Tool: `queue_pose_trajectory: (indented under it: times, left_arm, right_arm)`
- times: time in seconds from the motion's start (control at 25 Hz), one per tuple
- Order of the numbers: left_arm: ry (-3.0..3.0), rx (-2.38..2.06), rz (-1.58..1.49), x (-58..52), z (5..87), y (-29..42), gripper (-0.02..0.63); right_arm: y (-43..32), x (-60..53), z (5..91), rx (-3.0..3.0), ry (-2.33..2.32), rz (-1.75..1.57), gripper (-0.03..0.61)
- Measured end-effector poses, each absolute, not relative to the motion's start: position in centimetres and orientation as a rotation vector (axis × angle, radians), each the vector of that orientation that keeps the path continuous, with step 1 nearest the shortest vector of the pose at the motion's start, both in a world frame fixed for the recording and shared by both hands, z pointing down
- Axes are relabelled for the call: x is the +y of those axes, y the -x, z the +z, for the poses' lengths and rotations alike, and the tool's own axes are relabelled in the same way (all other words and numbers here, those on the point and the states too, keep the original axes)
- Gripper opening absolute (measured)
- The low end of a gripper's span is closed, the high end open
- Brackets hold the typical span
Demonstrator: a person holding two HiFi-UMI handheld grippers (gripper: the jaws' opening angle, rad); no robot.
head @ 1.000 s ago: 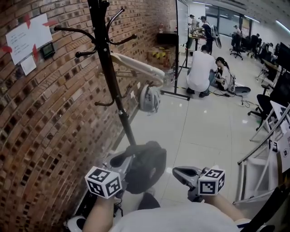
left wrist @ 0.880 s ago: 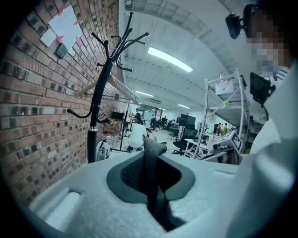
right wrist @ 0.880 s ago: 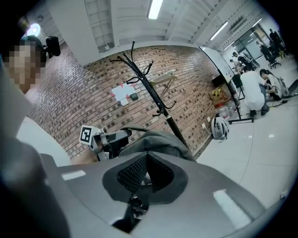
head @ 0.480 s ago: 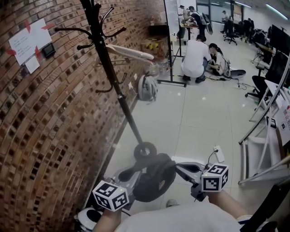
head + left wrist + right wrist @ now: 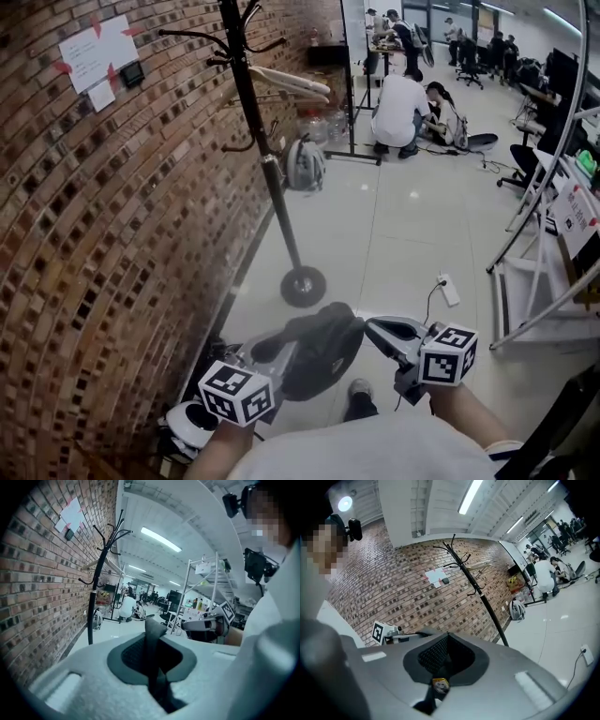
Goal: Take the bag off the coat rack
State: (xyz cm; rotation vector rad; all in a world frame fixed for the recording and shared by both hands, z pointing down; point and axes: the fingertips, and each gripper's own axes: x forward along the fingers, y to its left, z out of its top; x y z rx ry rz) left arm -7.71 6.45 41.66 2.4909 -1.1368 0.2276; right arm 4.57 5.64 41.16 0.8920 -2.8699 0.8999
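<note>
Bag (image 5: 319,349) is off. Head view: it hangs between left gripper (image 5: 262,351) and right gripper (image 5: 375,330), with the coat rack (image 5: 272,178) farther away than a second ago. Left gripper view: jaws pinched on a dark strap (image 5: 151,639). Right gripper view: jaws clamped on dark bag material too. Removal looks done.
</note>
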Motion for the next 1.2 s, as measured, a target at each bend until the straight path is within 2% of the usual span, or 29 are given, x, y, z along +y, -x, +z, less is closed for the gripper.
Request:
queue_pose_trajectory:
  times: [0.52,1.2]
  left_arm:
    - [-2.453,-1.131,0.341,17.7,43.7,11.8,0.025]
    - [-2.488,-1.108,0.256,19.6,42.1,12.3,0.025]
  right_arm:
    - [-0.3,15.8,40.3,-2.879,-0.845,0.846,0.000]
    - [2.0,17.4,40.4,-2.871,-0.802,0.792,0.000]
